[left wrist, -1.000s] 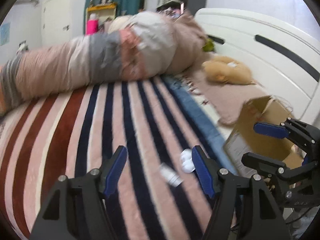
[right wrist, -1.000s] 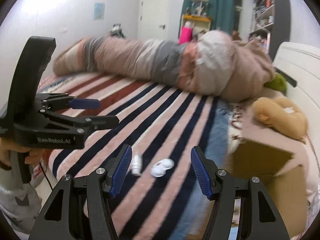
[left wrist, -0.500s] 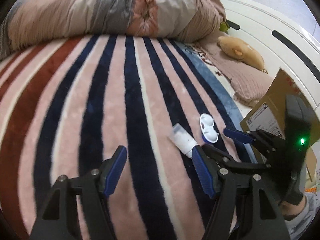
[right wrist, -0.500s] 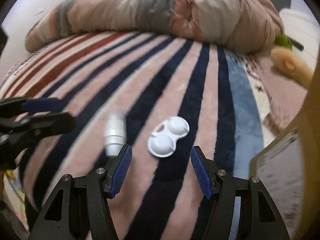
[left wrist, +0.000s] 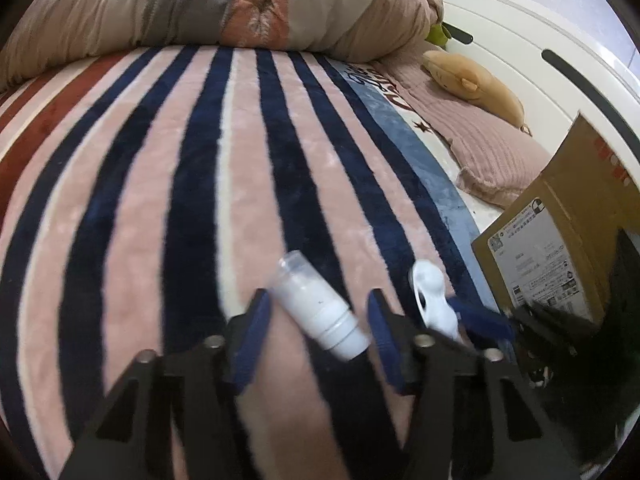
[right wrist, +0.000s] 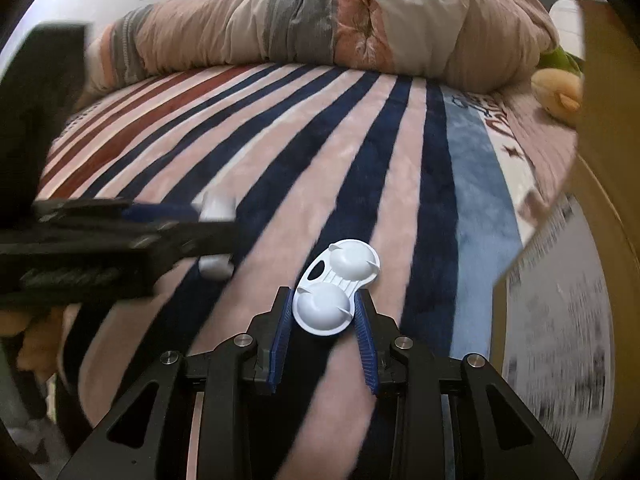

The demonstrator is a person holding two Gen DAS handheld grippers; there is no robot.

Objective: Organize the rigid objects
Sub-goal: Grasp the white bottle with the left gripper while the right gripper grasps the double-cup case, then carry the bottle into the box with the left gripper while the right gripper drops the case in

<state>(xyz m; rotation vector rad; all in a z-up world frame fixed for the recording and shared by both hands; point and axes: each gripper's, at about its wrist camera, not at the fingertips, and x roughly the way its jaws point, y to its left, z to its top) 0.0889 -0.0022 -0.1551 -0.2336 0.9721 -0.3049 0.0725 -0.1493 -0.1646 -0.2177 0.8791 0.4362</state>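
A small white bottle [left wrist: 318,306] lies on the striped blanket between the blue fingers of my left gripper [left wrist: 318,314], which stand apart on both sides of it, not touching. A white two-cup lens case [right wrist: 336,288] lies between the blue pads of my right gripper [right wrist: 322,312], whose jaws have closed in against its near cup. The case also shows in the left wrist view [left wrist: 430,300], with the right gripper's blue fingers beside it. The left gripper around the bottle [right wrist: 216,236] shows blurred at the left of the right wrist view.
A cardboard box [left wrist: 560,232] with a shipping label stands at the right on the bed. A rolled quilt [left wrist: 224,4] lies across the far side. A tan plush toy [left wrist: 476,86] rests on a pink pillow [left wrist: 492,156] by the white headboard [left wrist: 532,40].
Both grippers have come down and forward to the blanket. The left now straddles the bottle. The right jaws have narrowed onto the lens case.
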